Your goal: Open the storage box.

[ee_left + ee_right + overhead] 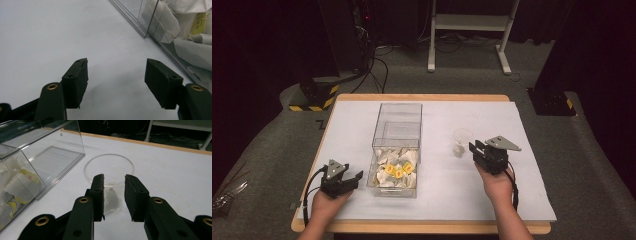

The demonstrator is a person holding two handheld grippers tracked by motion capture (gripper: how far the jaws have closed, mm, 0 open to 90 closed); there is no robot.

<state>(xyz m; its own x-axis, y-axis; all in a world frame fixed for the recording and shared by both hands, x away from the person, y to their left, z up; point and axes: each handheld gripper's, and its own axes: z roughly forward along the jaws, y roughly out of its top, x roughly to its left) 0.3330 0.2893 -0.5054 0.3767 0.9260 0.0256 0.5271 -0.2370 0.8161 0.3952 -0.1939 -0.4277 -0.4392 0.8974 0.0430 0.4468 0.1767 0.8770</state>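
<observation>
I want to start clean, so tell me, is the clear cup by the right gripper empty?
No, the clear cup holds what looks like a tea bag at its bottom, seen just beyond the right gripper.

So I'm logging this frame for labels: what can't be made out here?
- How many tea bags lie in the clear box: high view, too small and piled up.
- Print on the yellow tag: left gripper view, blurred behind the box wall.
- What lies in the clear cup: right gripper view, right tongs cover its base; high view, too small.
</observation>
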